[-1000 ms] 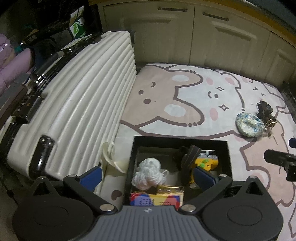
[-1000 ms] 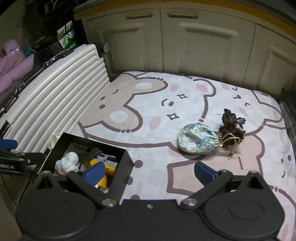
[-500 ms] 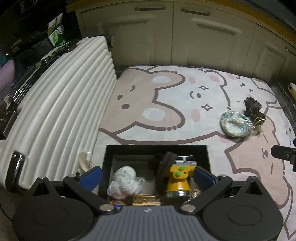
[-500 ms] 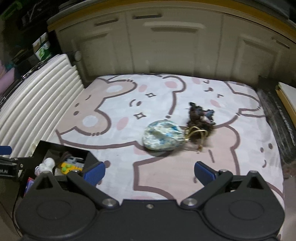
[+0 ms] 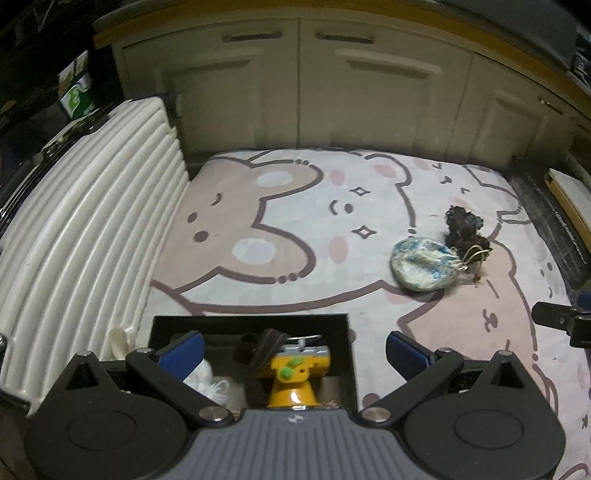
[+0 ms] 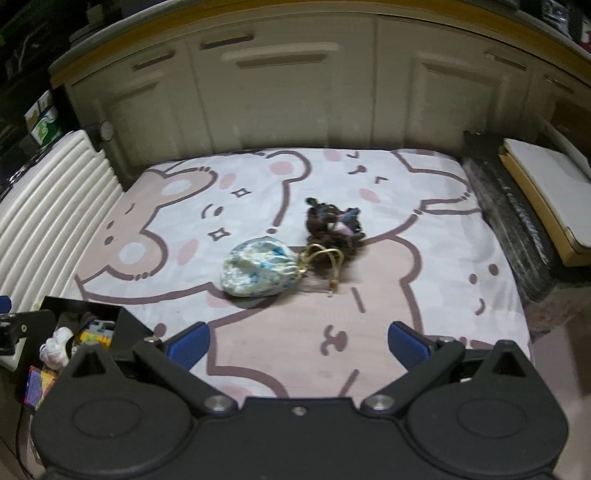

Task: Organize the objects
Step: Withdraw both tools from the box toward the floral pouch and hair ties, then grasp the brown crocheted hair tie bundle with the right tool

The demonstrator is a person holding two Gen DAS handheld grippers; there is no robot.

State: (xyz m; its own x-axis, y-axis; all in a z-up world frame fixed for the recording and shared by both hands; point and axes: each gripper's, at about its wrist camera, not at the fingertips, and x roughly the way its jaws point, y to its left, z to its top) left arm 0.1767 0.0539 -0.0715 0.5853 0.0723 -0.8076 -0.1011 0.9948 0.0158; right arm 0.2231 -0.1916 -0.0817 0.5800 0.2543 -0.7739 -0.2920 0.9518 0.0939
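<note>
You've swung both spread, empty grippers — left gripper (image 5: pixel 293 349), right gripper (image 6: pixel 298 341) — off the black box (image 5: pixel 251 320) toward the blue-white pouch (image 6: pixel 259 272) mid-mat, likely next.

You are facing a row of cream cabinet doors (image 6: pixel 280 81) under a yellowish counter edge (image 6: pixel 258 14), in dim indoor light. A pale rug printed with cartoon bears (image 5: pixel 295 236) covers the floor before you. A ribbed white suitcase (image 5: pixel 85 229) lies along its left edge.
</note>
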